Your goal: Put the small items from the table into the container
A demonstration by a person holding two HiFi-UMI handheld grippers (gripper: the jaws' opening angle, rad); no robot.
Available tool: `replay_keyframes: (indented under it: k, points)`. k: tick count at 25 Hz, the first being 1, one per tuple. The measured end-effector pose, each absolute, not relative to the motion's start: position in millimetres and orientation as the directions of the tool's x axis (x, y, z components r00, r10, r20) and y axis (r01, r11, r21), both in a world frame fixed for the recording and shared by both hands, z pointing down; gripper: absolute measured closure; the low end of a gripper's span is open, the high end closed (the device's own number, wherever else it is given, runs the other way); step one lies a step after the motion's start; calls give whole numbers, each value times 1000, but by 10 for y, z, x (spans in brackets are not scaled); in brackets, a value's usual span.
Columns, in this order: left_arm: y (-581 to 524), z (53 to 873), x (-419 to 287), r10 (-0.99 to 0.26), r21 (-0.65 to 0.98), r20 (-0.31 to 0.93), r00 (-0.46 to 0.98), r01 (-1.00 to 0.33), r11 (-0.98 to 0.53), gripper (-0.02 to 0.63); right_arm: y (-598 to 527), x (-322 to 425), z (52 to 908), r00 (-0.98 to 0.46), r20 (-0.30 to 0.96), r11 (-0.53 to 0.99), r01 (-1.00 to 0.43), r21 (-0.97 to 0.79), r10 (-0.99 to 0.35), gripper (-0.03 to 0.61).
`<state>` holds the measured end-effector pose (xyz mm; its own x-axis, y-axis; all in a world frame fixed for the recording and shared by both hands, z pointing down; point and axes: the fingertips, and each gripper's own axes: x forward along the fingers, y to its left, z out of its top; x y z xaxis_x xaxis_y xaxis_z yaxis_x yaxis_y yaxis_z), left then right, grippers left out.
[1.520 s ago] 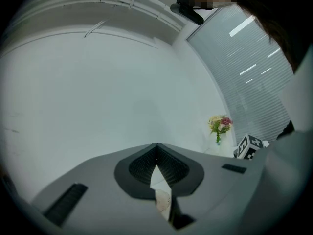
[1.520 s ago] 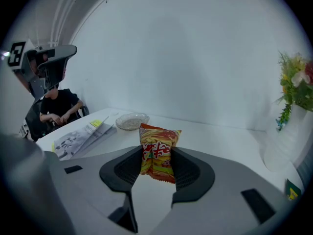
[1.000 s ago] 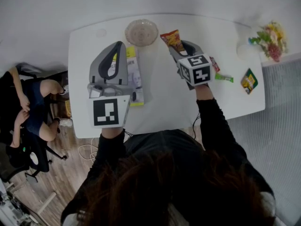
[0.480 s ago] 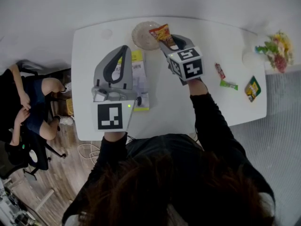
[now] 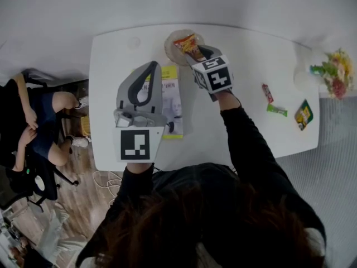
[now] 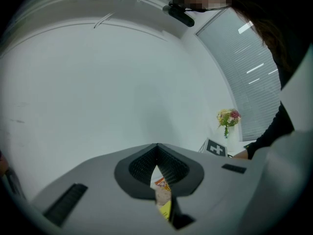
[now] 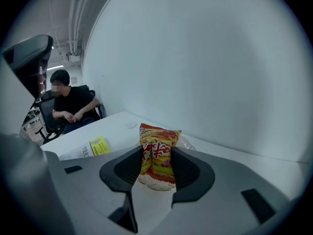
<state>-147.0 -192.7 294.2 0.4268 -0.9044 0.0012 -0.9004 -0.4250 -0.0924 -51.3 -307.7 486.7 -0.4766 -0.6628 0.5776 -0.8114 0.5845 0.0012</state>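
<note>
Right gripper view: right gripper (image 7: 154, 173) pinches snack packet (image 7: 157, 151) over glass bowl (image 5: 169, 48); left gripper (image 6: 156, 153) pressed together, empty. Risk: released off-centre, packet may catch the rim and spill out.

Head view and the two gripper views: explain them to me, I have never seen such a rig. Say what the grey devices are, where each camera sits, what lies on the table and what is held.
There is no robot arm. A person holds a grey two-jaw gripper in each hand. The head view looks down from a camera on their head, and each gripper view looks along that gripper's own jaws. The right gripper is shut on a snack packet, which from above appears over the clear bowl. The left gripper is shut and empty, above a leaflet. Also on the white table lie a red packet, a green packet and a green-yellow packet.
</note>
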Motion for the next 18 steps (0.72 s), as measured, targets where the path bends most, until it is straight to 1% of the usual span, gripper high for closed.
replay_keyframes:
  k: [12, 18]
  points:
    - [-2038, 3061, -1505, -904, -80, 24, 427, -901, -427, 611, -3163, -700, 5240, -468, 645, 629, -777, 25, -604, 394]
    - [-2047, 3085, -1520, -902, -89, 34, 431, -897, -433, 611, -3161, -727, 5268, -469, 649, 632, -774, 25, -600, 391]
